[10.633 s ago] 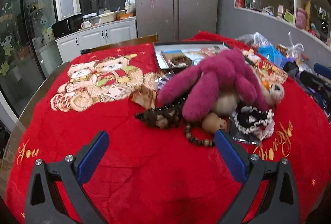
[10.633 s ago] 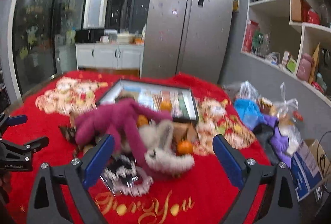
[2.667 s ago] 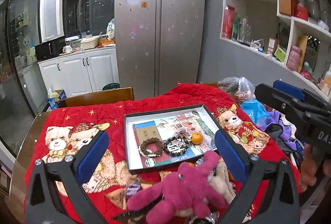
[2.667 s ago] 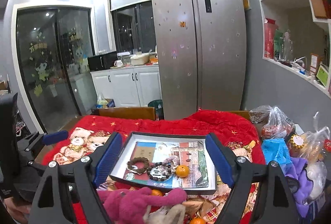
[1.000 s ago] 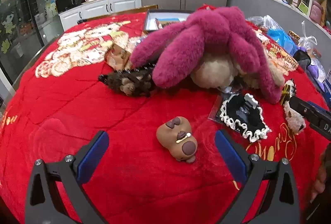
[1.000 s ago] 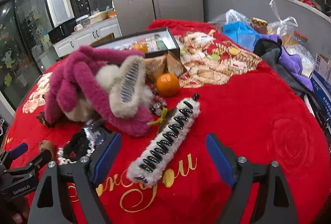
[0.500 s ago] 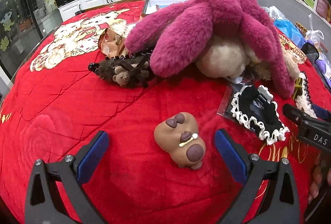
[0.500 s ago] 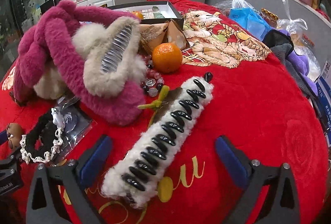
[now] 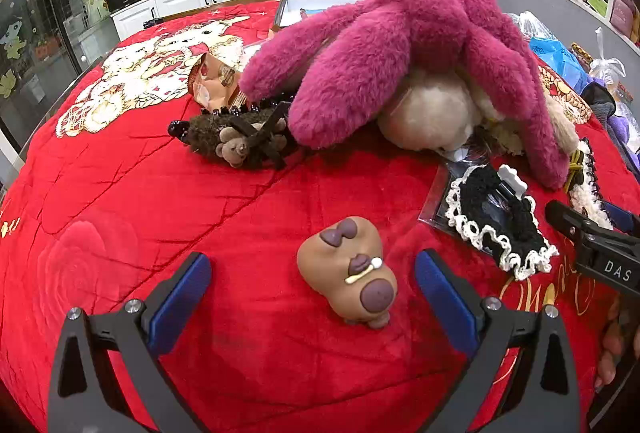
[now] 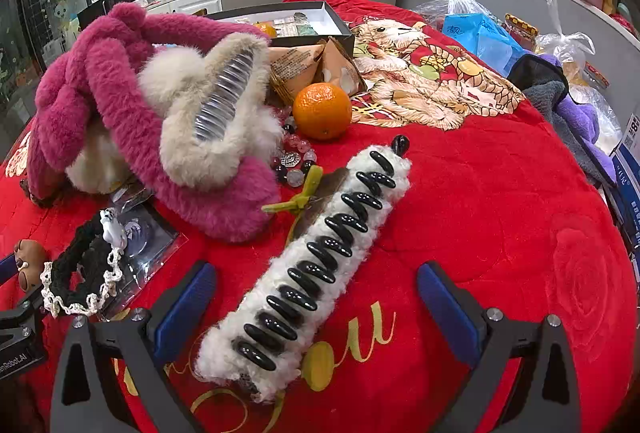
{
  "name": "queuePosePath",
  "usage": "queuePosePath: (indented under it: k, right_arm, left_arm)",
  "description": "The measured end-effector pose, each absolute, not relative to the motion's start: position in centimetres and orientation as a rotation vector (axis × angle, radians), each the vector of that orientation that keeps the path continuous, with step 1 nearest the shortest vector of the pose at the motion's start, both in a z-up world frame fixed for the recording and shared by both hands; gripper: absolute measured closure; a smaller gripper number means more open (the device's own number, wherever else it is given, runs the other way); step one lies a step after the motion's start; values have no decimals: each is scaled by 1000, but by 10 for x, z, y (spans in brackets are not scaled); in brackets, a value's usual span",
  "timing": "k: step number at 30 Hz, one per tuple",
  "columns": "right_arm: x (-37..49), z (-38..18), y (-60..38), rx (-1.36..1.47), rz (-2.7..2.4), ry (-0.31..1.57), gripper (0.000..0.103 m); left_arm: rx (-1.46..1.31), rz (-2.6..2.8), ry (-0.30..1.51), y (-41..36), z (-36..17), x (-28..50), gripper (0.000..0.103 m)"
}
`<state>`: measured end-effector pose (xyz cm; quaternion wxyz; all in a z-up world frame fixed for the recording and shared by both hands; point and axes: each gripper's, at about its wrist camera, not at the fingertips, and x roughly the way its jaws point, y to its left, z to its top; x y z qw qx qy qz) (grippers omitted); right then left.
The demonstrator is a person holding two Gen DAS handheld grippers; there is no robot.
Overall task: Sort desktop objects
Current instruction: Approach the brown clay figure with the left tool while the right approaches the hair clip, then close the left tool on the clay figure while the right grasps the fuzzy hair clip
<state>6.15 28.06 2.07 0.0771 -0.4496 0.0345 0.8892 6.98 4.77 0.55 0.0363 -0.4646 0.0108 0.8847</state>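
Red-blanketed surface (image 9: 120,233) carried the whole clutter. Pink plush toy (image 9: 400,45) sprawled mid-surface, hiding most of the tray (image 10: 320,17) behind it. Left hand-held gripper (image 9: 312,289) hung low, jaws spread wide, holding nothing; the brown figurine (image 9: 348,269) lay between its fingers, untouched. Right hand-held gripper (image 10: 316,297) likewise wide and empty, straddling the near end of the white fuzzy hair clip (image 10: 312,257). Orange (image 10: 322,111) sat beyond the clip. Lace hair tie (image 9: 496,221) lay on a clear packet, contents hard to make out.
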Motion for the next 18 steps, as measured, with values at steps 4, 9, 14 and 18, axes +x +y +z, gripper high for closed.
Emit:
queuePosePath:
  k: [4,9,14,18]
  right_arm:
    - [62,21,281,-1346,2666,105,1]
    - [67,27,281,-1283,2692,109,51]
    - [75,31,285,-1261,2731,165,73]
    - [80,34,278,-1254,2765,94,74]
  left_arm:
    - [-1377,2674,30,51,7,72,7]
    - [-1309,2676,26,51,13,77,60]
    - [-1290,2656,-42,45,14,78,63]
    - [-1291,2666,-32,47,14,79,63]
